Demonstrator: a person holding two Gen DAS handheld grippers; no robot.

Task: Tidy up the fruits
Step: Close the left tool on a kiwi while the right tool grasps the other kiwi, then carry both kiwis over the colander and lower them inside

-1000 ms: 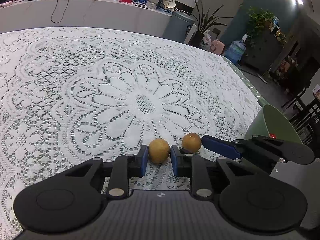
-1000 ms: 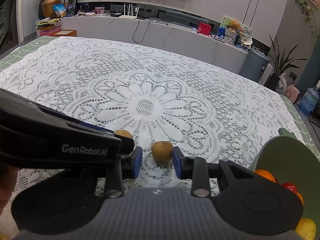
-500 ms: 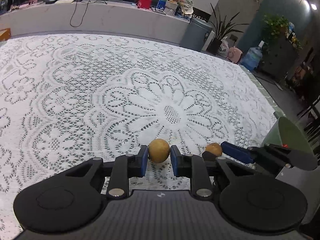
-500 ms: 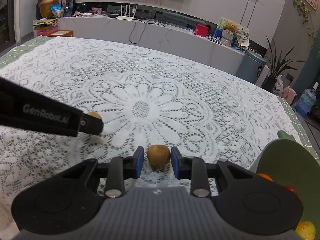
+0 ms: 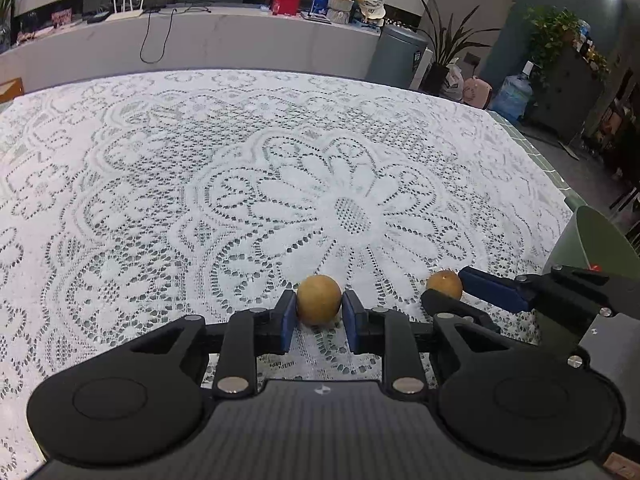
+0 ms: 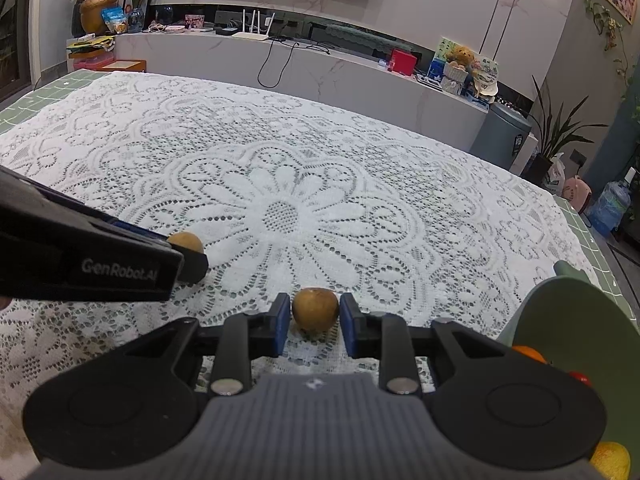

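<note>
Closed in on the right-hand fruit (image 6: 314, 309) since a second ago: right gripper (image 6: 313, 322) then stood with pads apart around it, now clenched with both blue pads on its sides. Left gripper (image 5: 319, 314) unchanged, clamped on the left-hand fruit (image 5: 319, 299) then and now, though tipped slightly so more of the far counter (image 5: 240, 36) shows. Both fruits small, round, tan-brown; both low over the lace tablecloth (image 5: 200, 184) near its flower centre, apparently touching or barely off the cloth, cannot tell which. Green bowl (image 6: 568, 320) just beside the right gripper at the table's right edge, already holding an orange fruit (image 6: 528, 353), something red (image 6: 581, 377) and a yellow fruit (image 6: 612, 458). Judged about mid-task or later: several fruits already gathered, last two visible loose ones grasped but not yet lifted across. Left to do, most likely: carry each over the bowl's rim and let go. No other loose fruit seen on the cloth.
</note>
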